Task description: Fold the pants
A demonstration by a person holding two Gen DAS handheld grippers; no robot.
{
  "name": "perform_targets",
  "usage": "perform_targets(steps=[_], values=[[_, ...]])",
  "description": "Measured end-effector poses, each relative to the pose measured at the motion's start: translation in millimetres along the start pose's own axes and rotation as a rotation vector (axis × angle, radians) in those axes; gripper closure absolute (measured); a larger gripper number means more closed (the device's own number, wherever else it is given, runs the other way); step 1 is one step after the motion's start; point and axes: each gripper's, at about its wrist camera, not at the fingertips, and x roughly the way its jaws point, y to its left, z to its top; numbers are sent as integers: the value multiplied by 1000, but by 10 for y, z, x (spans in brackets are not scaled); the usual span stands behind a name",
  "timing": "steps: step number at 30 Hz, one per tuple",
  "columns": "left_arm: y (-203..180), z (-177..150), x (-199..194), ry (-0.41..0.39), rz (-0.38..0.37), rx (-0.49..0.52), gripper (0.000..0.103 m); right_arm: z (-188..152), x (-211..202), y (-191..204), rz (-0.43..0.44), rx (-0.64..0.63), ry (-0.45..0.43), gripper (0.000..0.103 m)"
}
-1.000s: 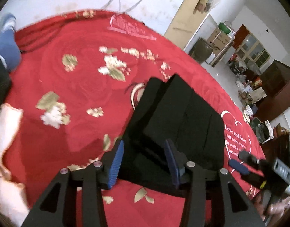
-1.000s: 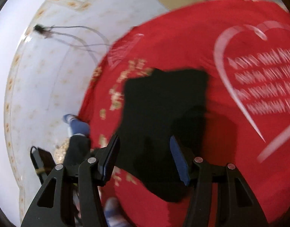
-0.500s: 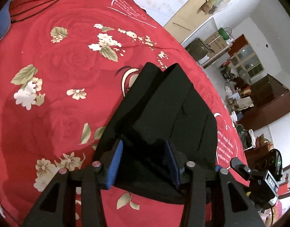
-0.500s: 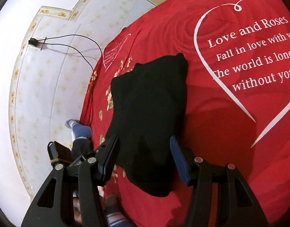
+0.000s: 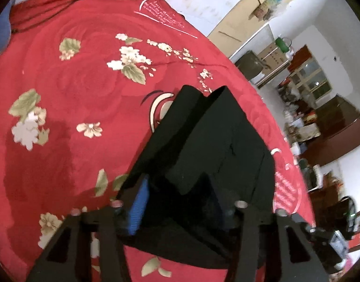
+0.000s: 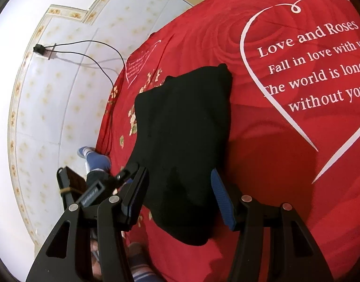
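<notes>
The black pants (image 5: 227, 141) lie folded into a compact stack on the red bedspread (image 5: 62, 94), one upper layer offset from the one beneath. My left gripper (image 5: 177, 202) is low over the near edge of the stack. Its jaws are closing, with the raised edge of the top fold between the blue pads (image 5: 138, 204); I see no pad pressing the cloth. In the right wrist view the pants (image 6: 184, 127) show as a dark block. My right gripper (image 6: 180, 195) hangs open above their near end, one finger on each side, gripping nothing.
The bedspread (image 6: 285, 164) has a white heart with printed text at right and flowers at left. Black cables (image 6: 97, 51) run over the tiled floor. A foot in a blue sock (image 6: 95, 159) stands by the bed's edge. Cupboards and clutter (image 5: 321, 117) fill the far room.
The left gripper has come down closer to the pants' near edge and its jaws have narrowed around the top fold. The right gripper's view went from blurred to steady; its jaws kept their width.
</notes>
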Motion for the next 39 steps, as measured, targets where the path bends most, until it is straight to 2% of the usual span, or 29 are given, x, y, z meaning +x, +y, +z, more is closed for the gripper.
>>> perform_targets(steps=[3,7,9,12,14,18,23,27,30,35,39], values=[[-32,1,-70,-17,21,17,79,0,-1,11,1,-9,-4,47],[-111,-21,-359,-83,41,46,84,0,7,6,-15,-20,-4,47],[-72,-102,-401,-76,62,46,84,-1,-5,14,-15,-29,-9,47],[67,-206,-281,-20,99,7,83,-11,19,35,-30,-45,-3,47],[90,-181,-317,-23,81,-20,83,-19,44,57,-51,-65,5,47],[-11,-250,-306,-18,119,61,80,-52,26,140,-90,-126,2,47],[25,-178,-426,-16,93,29,72,-87,68,224,-172,-182,17,47],[-123,-79,-695,-113,119,100,72,-87,-65,338,-210,-231,-47,47],[-254,92,-651,-121,91,139,64,-6,-51,311,-216,-226,-45,47],[-584,445,-274,-97,81,269,64,218,-13,308,-227,-238,-68,47],[-866,628,109,-59,32,382,64,462,61,338,-223,-273,-89,47]])
